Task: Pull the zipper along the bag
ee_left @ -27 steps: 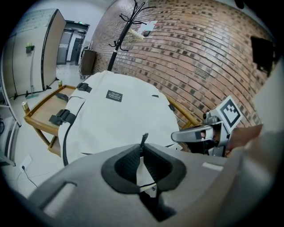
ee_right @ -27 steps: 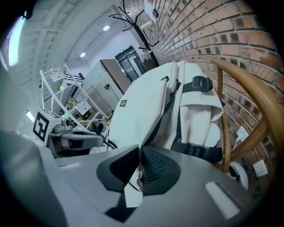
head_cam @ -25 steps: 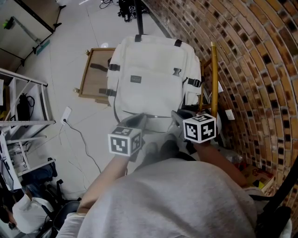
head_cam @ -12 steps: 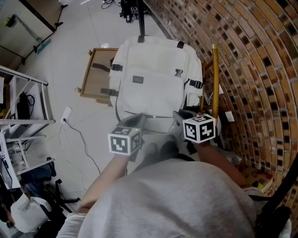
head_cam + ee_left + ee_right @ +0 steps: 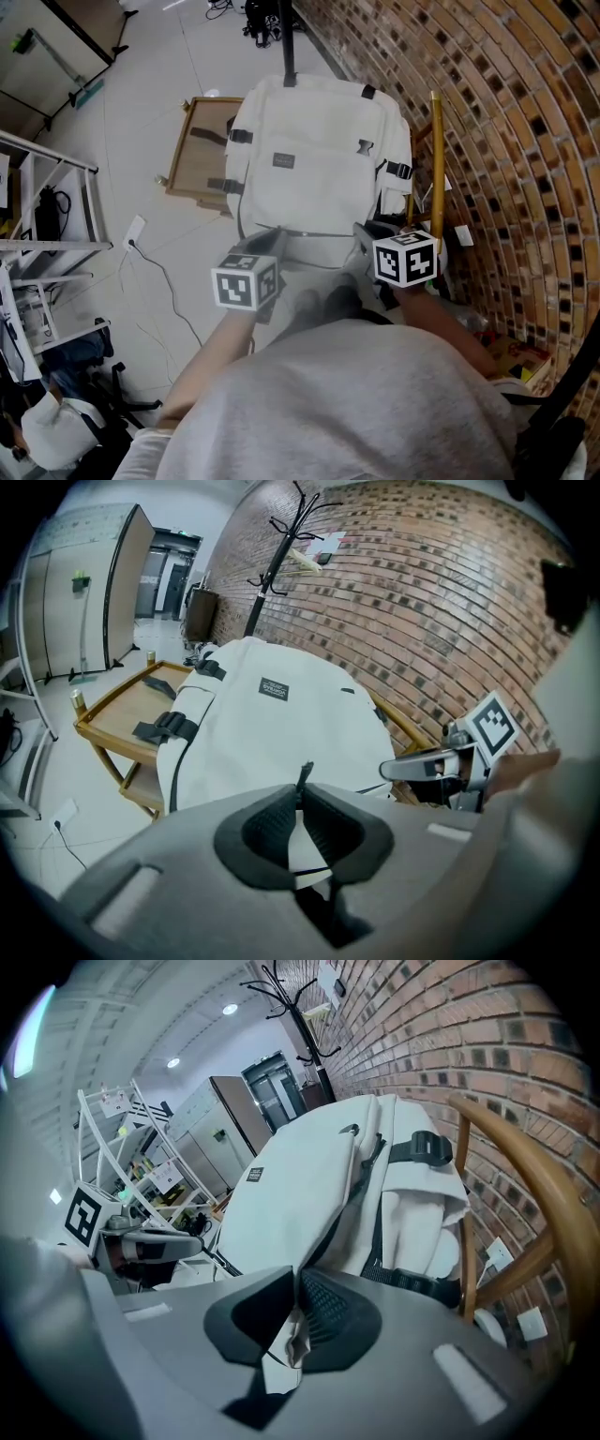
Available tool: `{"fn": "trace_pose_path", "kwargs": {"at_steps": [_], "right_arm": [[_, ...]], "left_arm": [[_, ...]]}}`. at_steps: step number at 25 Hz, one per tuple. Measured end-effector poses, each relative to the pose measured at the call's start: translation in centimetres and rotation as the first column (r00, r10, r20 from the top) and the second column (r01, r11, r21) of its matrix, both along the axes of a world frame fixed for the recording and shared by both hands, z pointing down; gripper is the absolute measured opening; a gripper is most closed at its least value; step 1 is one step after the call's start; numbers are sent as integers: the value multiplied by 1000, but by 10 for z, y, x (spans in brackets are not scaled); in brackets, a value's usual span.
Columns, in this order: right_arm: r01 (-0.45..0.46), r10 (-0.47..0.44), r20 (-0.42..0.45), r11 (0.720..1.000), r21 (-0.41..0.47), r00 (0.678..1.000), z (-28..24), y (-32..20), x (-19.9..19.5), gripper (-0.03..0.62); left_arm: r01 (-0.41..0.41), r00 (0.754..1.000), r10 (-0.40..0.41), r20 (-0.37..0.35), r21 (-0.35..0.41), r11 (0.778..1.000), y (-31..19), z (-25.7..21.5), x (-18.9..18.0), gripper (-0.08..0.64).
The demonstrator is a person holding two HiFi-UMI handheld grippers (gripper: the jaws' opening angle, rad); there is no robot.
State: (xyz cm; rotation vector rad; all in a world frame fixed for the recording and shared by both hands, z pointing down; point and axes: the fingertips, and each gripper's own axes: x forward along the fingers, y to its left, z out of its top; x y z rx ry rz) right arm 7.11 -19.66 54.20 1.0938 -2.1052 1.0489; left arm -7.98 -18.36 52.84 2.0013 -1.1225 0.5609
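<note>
- Black pads (image 5: pixel 267 829) of the left tool (image 5: pixel 300 794) stand nearly together, clamped on the dark zipper pull (image 5: pixel 304 774). A sliver of white cloth sits between them too.
- Right tool (image 5: pixel 298 1283) is also narrow, pinching a crumpled fold of bag fabric (image 5: pixel 286 1346). I read this as the anchor that keeps the cloth taut.
- Change: in the head view the left tool has slid slightly to the left, away from the right tool, which has stayed put. Both grips look unchanged.
- Meaning: the pull is probably travelling along the zip track (image 5: pixel 309 234), but only by a short stretch. Most of the run along the near end seems still to go.
- White bag (image 5: pixel 314 169) lies face up, with its near end at the two tools and its far end towards the coat stand. A brick wall (image 5: pixel 506 141) and a wooden chair frame (image 5: pixel 437 159) are just to the right.
- No opening shows in any view, so I cannot tell what is in the bag.
- Wooden tray (image 5: pixel 178 155) sits to the left of the bag, partly under its edge. Dark straps lie over it, and I can make out nothing else in it.
</note>
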Motion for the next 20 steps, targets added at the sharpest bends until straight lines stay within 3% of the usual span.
{"fn": "trace_pose_path", "kwargs": {"at_steps": [20], "right_arm": [[-32, 32, -21, 999, 7, 999, 0, -1, 0, 18]], "left_arm": [[14, 1000, -14, -1, -2, 1000, -1, 4, -22, 26]]}}
